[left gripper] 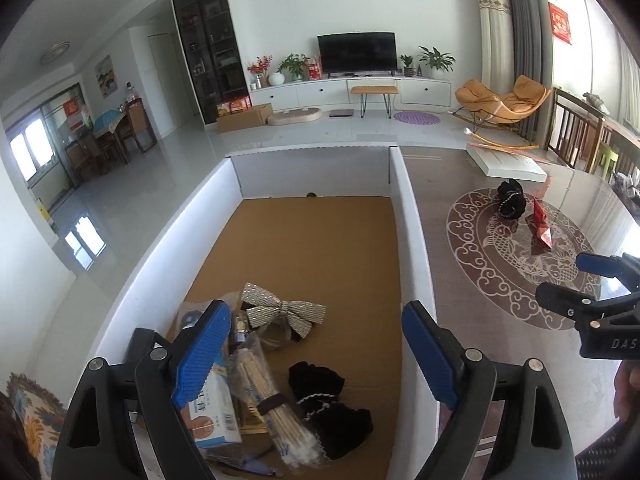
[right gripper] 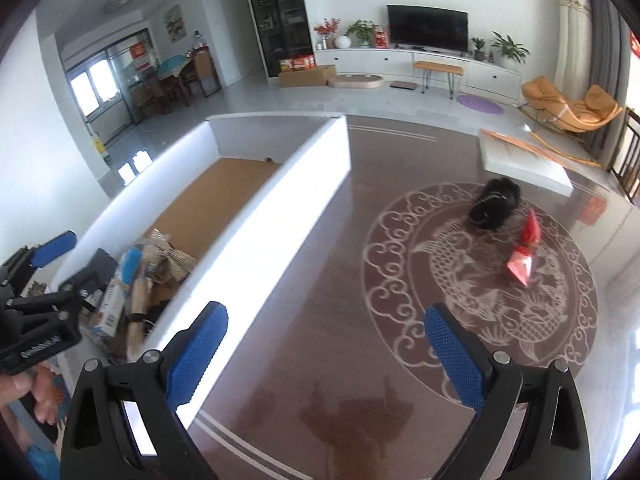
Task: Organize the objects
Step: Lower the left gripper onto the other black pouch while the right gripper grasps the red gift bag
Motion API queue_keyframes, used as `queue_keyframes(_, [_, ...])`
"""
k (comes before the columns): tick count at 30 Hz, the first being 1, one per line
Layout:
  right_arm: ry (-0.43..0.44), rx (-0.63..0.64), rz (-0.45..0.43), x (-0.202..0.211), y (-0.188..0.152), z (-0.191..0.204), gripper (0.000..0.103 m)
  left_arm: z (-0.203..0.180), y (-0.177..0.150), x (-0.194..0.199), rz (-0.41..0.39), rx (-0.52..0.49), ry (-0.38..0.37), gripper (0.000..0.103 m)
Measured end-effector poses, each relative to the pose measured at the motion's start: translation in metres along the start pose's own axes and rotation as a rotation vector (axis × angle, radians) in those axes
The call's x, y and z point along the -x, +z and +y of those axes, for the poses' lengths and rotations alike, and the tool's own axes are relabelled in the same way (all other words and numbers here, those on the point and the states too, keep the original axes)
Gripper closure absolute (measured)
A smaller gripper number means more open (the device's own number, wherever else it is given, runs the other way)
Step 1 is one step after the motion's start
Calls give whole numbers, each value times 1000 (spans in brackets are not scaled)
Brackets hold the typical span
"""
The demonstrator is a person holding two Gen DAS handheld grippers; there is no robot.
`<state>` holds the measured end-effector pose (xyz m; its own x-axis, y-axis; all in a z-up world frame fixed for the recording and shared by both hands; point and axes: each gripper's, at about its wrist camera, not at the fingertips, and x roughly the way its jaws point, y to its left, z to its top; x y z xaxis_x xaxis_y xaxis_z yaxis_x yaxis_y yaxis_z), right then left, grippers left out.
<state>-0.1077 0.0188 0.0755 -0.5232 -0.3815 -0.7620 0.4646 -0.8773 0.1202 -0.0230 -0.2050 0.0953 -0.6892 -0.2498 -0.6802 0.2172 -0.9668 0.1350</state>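
Several items in the white box (left gripper: 412, 216) are partly covered: the left gripper (left gripper: 316, 356) hangs over its near end, and its left finger (left gripper: 202, 356) hides part of a blue-and-white carton (left gripper: 216, 420) and a round packet behind it, whose print cannot be read. Beside these lie a bundle of wooden sticks (left gripper: 260, 392), a black scrunchie (left gripper: 328, 404) and a silver bow (left gripper: 284, 310), all crowded at the box's near end; the far end shows bare cardboard. In the right wrist view the same contents are blurred. The right gripper (right gripper: 326, 354) is angled down over the table (right gripper: 304, 264) just right of the box. Both sets of jaws stand wide apart with nothing between them. A second black scrunchie (right gripper: 494, 204) and a red packet (right gripper: 522, 250) lie on the table's round fish pattern toward the far right corner. A hand (right gripper: 28, 394) grips the left gripper's handle, mostly cut off.
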Motion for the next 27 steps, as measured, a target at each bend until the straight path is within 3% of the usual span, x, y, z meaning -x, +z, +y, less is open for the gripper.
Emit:
queue_keyframes(5, [-89,-89,20,2,-31,-57,4,-31,10,13,-24,-27,-58,16])
queue_keyframes(9, [-233,-134,21,0,-61,-95,4,-59,11,27,-30,-19,-190,14])
queue_keyframes(12, [-321,-195,26,2,-84,-125,4,-96,1,27,6,-63,-308,1])
queue_keyframes(16, [-383,-258,41,1,-103,-158,4,-153,-21,2,115,-143,-411,1])
queue_keyframes(21, [-358,-294,54,-1,-111,-181,4,-185,-27,-49,184,-154,-373,1])
queue_keyframes(27, [-217,-429,15,-15,-71,-211,4,-185,52,-111,159,3,-372,1])
